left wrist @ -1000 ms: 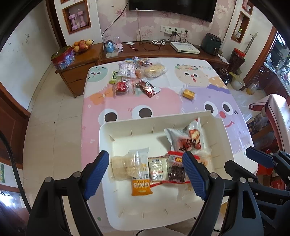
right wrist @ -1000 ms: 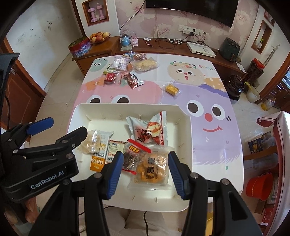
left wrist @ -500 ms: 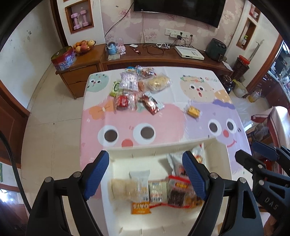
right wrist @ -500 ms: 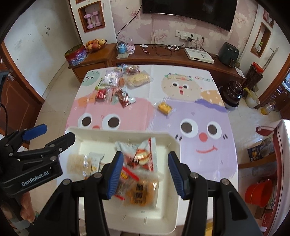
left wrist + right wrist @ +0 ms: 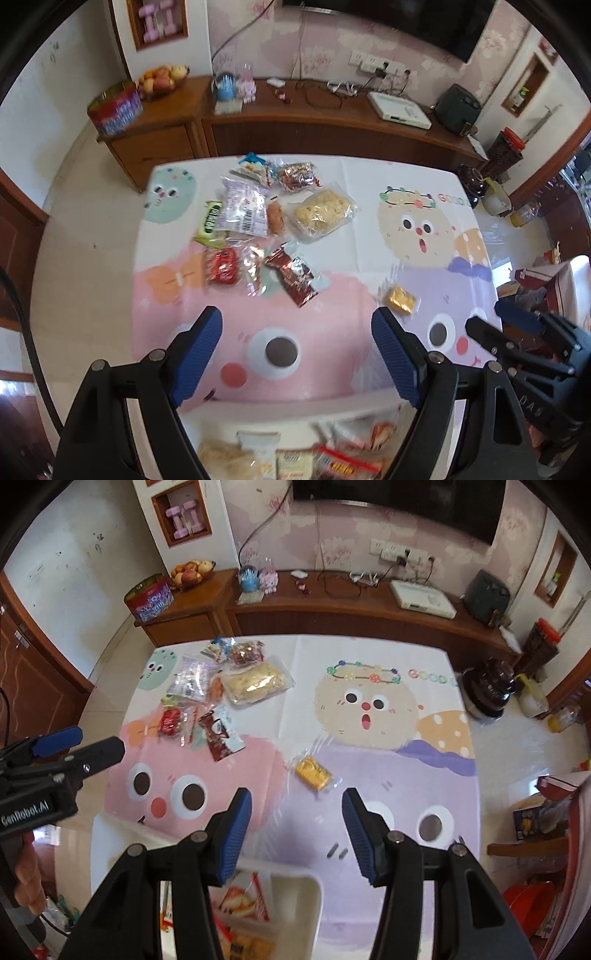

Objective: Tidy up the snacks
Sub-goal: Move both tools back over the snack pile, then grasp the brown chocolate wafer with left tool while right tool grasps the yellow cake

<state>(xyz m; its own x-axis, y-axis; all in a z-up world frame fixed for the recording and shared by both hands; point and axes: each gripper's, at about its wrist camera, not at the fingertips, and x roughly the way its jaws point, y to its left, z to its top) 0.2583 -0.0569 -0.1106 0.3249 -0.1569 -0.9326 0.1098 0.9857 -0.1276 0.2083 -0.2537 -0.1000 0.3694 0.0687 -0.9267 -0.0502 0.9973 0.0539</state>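
Two tools hang over the cartoon-print surface [image 5: 332, 229], both with their blue pads apart and nothing between them. Beyond the left tool [image 5: 297, 350] lies a cluster of wrapped snacks [image 5: 258, 229] toward the far left. The right tool [image 5: 297, 834] points at a lone gold packet [image 5: 314, 772] just ahead. Near the bottom edge, the white tray [image 5: 295, 886] holds more packets.
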